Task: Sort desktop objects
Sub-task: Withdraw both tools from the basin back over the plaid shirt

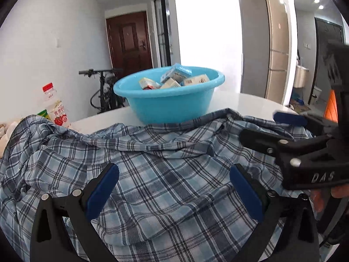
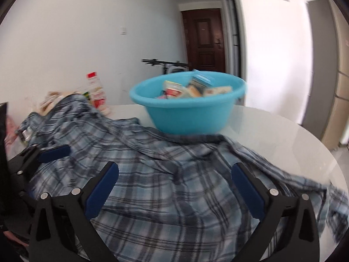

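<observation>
A blue-and-white plaid shirt [image 1: 165, 174] lies crumpled over the near part of the white round table [image 1: 250, 104]. My left gripper [image 1: 174, 179] hovers low over the shirt, jaws wide open, pads not pressing the cloth. To its right, my right gripper [image 1: 272, 128] is over the shirt's right edge. In the right wrist view the right gripper [image 2: 175, 181] is also wide open above the shirt [image 2: 165, 185], nothing pinched. A blue pad of the left gripper's fingers [image 2: 54, 152] shows at the left. Behind the shirt stands a light-blue basin [image 1: 168, 104] holding several small boxes [image 1: 174, 74].
A red-capped drink bottle [image 1: 55, 107] stands at the table's far left beside a green-labelled item [image 1: 44, 114]. Bare tabletop [image 2: 283, 139] lies right of the basin [image 2: 187, 111]. Beyond the table are a bicycle [image 1: 104, 87], a dark door and a fridge [image 1: 268, 43].
</observation>
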Motion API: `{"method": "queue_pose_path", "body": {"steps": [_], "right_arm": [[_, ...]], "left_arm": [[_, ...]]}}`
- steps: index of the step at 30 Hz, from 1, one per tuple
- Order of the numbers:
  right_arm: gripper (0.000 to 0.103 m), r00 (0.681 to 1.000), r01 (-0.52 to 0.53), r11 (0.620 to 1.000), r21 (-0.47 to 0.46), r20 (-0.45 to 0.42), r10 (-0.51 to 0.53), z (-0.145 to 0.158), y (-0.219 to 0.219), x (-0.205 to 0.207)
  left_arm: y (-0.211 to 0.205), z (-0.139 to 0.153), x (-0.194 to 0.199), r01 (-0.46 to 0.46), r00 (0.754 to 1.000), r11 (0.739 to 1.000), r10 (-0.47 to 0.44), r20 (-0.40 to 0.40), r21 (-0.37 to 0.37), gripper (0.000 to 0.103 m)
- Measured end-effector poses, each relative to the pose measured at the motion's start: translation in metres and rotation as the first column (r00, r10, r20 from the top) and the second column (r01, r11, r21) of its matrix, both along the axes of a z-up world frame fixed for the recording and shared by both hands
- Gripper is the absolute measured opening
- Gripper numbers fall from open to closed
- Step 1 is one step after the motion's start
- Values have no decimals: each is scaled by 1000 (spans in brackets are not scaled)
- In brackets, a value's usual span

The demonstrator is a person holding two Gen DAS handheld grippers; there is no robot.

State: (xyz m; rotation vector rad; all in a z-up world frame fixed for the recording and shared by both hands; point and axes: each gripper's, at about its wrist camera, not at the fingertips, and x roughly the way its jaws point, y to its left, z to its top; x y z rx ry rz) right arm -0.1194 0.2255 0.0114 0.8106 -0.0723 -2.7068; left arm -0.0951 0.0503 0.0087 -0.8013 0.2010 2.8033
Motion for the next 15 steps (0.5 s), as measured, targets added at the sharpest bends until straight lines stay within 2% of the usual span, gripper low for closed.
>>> {"method": "queue_pose_path", "body": {"steps": [3, 6, 8, 10, 15], "right_arm": [[103, 999, 44, 997, -63, 7, -44, -4, 16, 5], [103, 998, 49, 999, -6, -33, -50, -7, 20, 11], [103, 995, 73, 997, 28, -74, -70, -10, 22, 18], [103, 993, 79, 997, 23, -91, -77, -12, 25, 23], [103, 980, 110, 994, 25, -172, -105, -14, 22, 34]], "left_arm": [[-12, 0, 1, -36, 998, 997, 39, -46, 61, 103], [-25, -3, 7, -118, 986, 986, 131, -104, 117, 103], [-32, -7, 8, -136, 983, 980, 152, -102, 148, 103], [-37, -12, 4, -137, 986, 975, 151, -69, 175, 103], [-42, -16, 1, -181, 979, 967, 195, -66, 179, 103]]}}
